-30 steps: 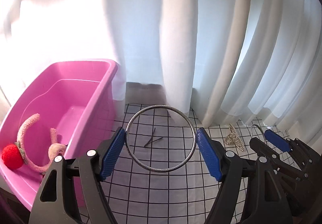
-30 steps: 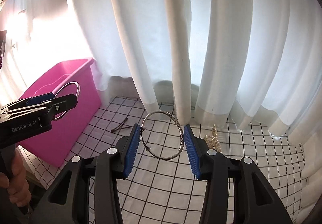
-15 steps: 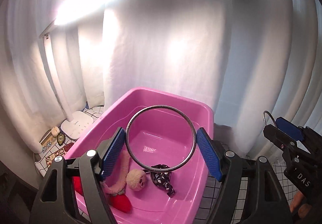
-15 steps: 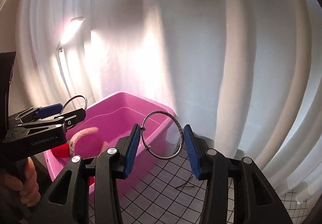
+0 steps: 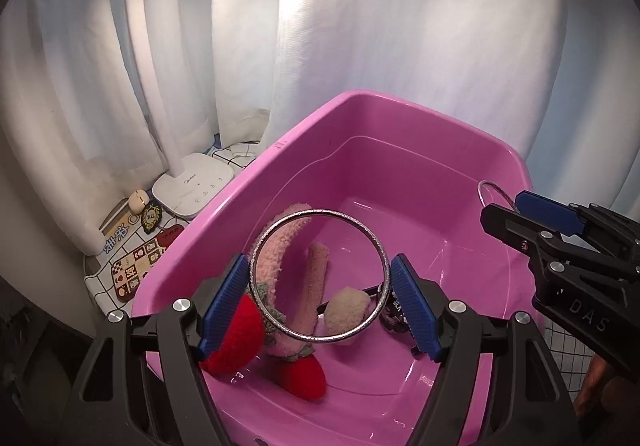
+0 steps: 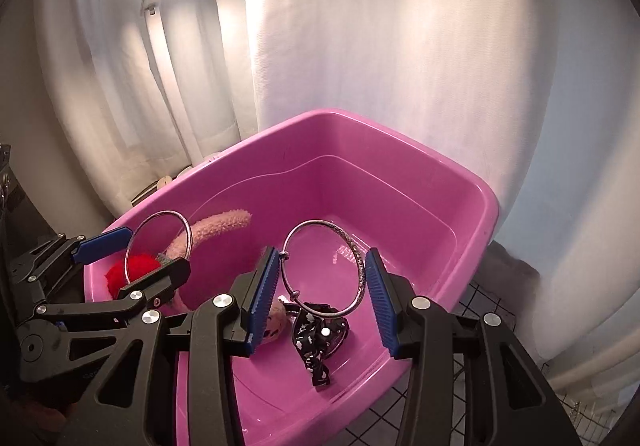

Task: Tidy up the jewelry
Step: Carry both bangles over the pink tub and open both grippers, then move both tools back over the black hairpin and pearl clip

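Observation:
My left gripper (image 5: 320,306) is shut on a silver bangle (image 5: 378,246) and holds it upright over the pink tub (image 5: 400,105). My right gripper (image 6: 320,290) is shut on a second silver bangle (image 6: 356,246), also above the tub (image 6: 400,133). In the tub lie a pink fuzzy headband with red strawberries (image 5: 276,258) and a black dotted bow (image 6: 316,342). The right gripper shows at the right of the left wrist view (image 5: 516,205); the left gripper shows at the left of the right wrist view (image 6: 132,254).
White curtains (image 5: 400,25) hang behind the tub. A white lamp base (image 5: 192,185) and a patterned mat (image 5: 132,258) lie left of the tub. The black-gridded white cloth (image 6: 472,302) shows at the tub's right.
Both grippers have swung left from the gridded cloth to above the pink tub and come closer over it, each still holding its bangle.

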A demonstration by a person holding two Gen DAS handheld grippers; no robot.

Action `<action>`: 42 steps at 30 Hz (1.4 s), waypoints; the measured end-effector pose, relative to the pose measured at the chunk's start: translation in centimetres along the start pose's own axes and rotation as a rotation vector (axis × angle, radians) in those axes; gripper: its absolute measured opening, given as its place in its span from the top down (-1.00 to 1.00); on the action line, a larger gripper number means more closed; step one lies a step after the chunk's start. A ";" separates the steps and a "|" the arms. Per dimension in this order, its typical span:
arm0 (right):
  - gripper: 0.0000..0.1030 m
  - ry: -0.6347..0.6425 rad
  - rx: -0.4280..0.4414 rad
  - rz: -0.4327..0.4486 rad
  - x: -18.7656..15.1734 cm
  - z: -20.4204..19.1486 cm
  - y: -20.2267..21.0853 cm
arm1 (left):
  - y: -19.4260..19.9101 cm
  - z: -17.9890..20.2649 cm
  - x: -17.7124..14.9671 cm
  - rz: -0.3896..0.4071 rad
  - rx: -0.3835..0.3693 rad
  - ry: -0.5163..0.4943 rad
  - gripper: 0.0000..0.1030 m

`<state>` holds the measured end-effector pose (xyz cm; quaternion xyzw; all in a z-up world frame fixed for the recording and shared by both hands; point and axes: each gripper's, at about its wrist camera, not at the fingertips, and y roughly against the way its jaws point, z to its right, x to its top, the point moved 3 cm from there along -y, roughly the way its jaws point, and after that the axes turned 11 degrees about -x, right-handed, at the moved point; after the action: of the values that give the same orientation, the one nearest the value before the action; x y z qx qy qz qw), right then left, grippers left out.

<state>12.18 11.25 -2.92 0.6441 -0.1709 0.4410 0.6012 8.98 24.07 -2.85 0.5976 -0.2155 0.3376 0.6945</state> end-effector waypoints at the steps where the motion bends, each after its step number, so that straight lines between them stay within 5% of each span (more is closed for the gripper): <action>1: 0.16 -0.001 -0.002 -0.015 -0.1 0.0 -0.5 | -0.4 -0.1 0.0 -0.008 -0.003 0.000 -0.38; 15: 0.05 0.021 -0.070 -0.128 -0.4 -0.1 -4.4 | -2.5 -1.1 -0.6 -0.086 -0.006 0.025 -0.41; 21: 0.03 0.009 -0.078 -0.120 -0.3 0.2 -4.4 | -2.1 -1.3 -0.4 -0.082 0.010 0.036 -0.73; 42: -0.09 -0.053 -0.059 -0.067 -1.1 1.5 -0.7 | 0.2 -0.6 -0.5 -0.059 0.038 0.029 -0.74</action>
<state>12.61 9.71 -4.01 0.6431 -0.1782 0.3980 0.6295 8.47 24.61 -3.16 0.6119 -0.1815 0.3296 0.6957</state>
